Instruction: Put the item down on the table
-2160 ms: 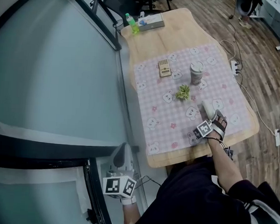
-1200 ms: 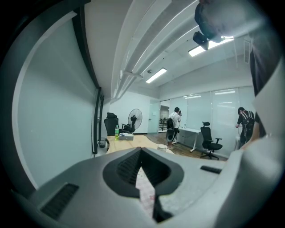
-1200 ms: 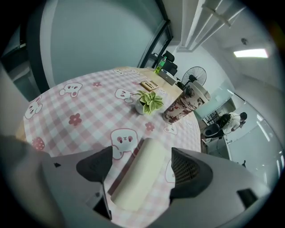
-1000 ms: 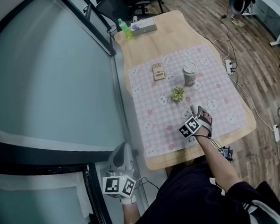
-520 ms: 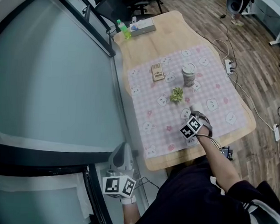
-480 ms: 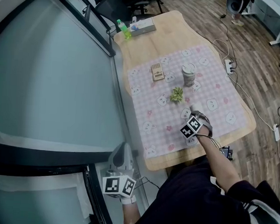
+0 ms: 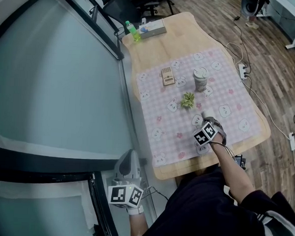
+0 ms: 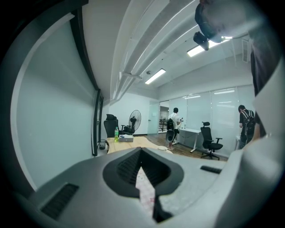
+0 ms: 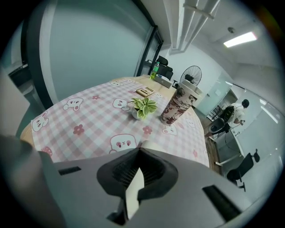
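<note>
Right gripper: jaws pressed together, gripping nothing.
Pale item: on the pink checked tablecloth at the jaw tips, 6 o'clock of the potted plant in the right gripper view.
Left gripper: closed, empty.
Next: back straight off, without nudging the item.

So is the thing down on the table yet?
Looks almost finished. Done: the pale cream item lies on the pink checked bear-print tablecloth, right at the tip of the right tool. In hand: nothing clear, that tool's jaws are shut. Left: just lifting the tool away.
</note>
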The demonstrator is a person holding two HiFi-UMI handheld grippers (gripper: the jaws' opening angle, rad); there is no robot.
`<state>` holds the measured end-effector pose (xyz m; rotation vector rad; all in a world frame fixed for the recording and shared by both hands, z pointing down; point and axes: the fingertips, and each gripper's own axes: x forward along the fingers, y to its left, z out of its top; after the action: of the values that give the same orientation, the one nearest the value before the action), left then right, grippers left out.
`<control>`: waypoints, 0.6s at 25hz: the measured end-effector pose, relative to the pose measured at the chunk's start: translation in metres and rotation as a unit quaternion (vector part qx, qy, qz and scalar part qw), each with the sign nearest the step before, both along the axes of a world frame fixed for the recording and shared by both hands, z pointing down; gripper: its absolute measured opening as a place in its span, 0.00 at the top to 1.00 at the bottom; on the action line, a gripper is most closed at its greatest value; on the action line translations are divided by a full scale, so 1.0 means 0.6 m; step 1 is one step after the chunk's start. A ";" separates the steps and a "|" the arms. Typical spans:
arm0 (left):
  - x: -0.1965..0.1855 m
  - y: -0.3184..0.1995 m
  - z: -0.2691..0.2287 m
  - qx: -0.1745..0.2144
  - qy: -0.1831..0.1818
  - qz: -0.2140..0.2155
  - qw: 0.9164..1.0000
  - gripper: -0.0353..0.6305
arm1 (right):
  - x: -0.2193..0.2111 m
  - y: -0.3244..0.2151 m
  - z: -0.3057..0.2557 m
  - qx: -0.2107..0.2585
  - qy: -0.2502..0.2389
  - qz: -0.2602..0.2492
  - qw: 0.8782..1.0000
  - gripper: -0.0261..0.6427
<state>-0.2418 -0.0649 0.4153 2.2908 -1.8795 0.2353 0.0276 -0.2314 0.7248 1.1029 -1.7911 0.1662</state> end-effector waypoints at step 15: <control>0.035 -0.068 -0.019 0.026 -0.017 0.031 0.999 0.95 | -0.017 0.002 -0.376 0.118 -0.425 -0.030 0.897 0.94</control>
<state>-0.2208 -0.1057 0.4039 2.3975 -1.8535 0.2365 0.0174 -0.2302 0.4991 1.2429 -2.6778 0.4581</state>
